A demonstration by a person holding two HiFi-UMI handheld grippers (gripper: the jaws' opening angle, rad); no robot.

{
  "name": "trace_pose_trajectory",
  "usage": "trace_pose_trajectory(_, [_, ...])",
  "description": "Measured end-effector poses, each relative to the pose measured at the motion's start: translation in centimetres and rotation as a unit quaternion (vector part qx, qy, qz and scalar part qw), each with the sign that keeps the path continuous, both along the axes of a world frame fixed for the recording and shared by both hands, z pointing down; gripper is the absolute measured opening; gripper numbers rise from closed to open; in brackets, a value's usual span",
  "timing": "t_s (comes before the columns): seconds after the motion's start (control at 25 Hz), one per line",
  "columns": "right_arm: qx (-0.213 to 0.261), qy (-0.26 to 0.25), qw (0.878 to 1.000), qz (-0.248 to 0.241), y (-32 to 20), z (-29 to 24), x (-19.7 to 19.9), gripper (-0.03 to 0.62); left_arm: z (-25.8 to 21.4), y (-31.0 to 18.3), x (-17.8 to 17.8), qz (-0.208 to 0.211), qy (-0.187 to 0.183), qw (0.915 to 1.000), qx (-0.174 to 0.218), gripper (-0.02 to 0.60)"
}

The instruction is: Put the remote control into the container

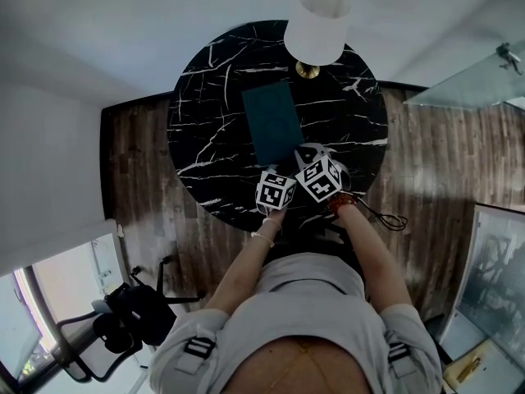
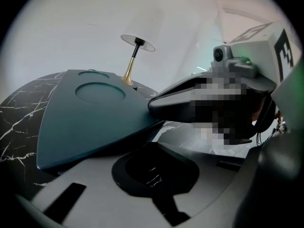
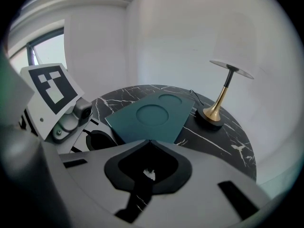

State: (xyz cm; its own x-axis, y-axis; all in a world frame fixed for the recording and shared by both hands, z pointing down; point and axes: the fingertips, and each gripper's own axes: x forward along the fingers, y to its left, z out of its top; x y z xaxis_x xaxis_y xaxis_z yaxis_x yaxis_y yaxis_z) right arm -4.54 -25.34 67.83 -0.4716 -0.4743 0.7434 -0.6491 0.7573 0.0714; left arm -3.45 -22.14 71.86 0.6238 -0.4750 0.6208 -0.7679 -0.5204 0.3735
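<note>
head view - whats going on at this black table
A person stands over a round black marble table, holding a gripper in each hand. The left gripper and right gripper are both shut and empty, their tips by the near end of the teal container. No remote control shows in any view. A lamp stands at the table's far edge.
</note>
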Motion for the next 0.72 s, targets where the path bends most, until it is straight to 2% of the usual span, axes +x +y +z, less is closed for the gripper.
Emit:
trace_pose_trajectory(0.32, [0.015,-0.006,1.0,0.009,0.0,0.0,-0.1,0.012,-0.1,-0.2,-0.6,-0.04,0.026,0.9988,-0.012,0.005])
trace_pose_trajectory(0.52, [0.002,-0.045,0.998,0.04,-0.1,-0.2,0.4,0.012,-1.0,0.2,-1.4,-0.054,0.026,0.9981,-0.012,0.005])
trace_pose_trajectory(0.72, [0.01,-0.04,0.999,0.034,0.2,-0.2,0.5,0.012,-2.4,1.1,-2.0,-0.074,0.032,0.9967,-0.001,0.005])
